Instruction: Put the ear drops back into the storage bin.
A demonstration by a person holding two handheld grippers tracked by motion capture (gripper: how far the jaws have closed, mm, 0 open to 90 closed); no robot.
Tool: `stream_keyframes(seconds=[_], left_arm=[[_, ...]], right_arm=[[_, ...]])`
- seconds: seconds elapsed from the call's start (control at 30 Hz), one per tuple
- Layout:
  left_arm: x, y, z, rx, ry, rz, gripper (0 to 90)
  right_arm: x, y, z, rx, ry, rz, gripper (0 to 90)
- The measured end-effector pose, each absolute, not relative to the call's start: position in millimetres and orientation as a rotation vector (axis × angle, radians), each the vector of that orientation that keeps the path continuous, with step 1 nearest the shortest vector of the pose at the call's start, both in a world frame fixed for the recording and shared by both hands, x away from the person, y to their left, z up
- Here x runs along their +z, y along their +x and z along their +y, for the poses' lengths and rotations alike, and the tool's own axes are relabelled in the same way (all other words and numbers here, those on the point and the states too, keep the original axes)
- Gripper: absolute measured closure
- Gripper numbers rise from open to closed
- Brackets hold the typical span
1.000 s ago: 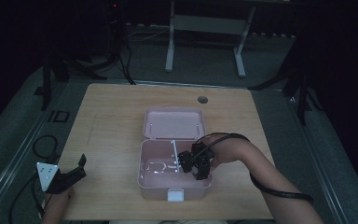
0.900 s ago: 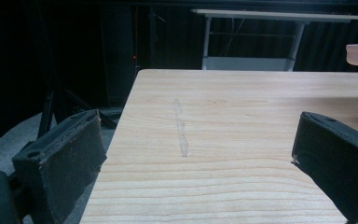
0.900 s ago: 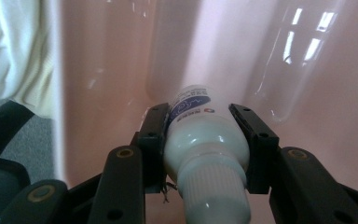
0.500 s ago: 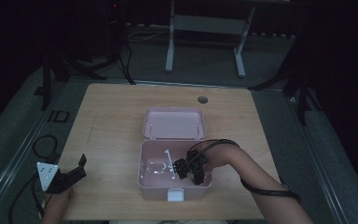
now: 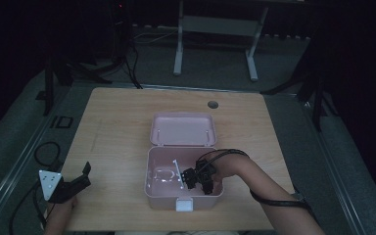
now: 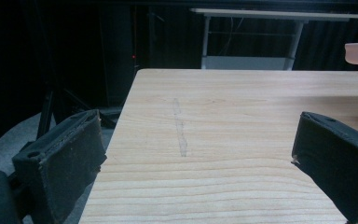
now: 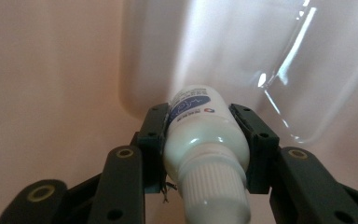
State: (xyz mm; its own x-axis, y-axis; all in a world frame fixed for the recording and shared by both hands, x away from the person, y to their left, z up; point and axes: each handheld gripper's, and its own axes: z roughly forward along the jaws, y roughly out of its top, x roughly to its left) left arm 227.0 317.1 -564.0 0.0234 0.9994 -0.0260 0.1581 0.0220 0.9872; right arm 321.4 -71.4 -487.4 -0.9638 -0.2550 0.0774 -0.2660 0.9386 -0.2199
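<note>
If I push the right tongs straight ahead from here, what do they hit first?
Probably the pink box's inner wall: the right tongs, shut on a white bottle, point at it close ahead. Depth is hard to judge, so the bottle's base likely touches first.

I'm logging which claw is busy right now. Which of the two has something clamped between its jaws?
The right claw, down inside the pink box, is shut on a small white bottle. The left claw rests open over bare table.

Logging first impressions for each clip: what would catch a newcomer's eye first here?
The open pink box near the front of the wooden table, with the right hand-held gripper reaching inside it. Its jaws clamp a small white bottle, cap toward the camera. The left hand-held gripper sits open at the table's front left corner.
</note>
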Motion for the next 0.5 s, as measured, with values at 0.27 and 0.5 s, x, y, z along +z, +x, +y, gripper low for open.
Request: stream_keyframes(seconds=[0.27,0.5], left_arm=[[-563.9,227.1,317.1,1.092,1.322,1.317,2.4],[-563.9,227.2,317.1,1.091,1.322,1.317,2.3]], right_arm=[[-488.5,323.1,-72.4,0.337,0.379,-3.058,58.1],[-482.6,322.0,-73.0,0.325,0.37,-3.055,57.5]])
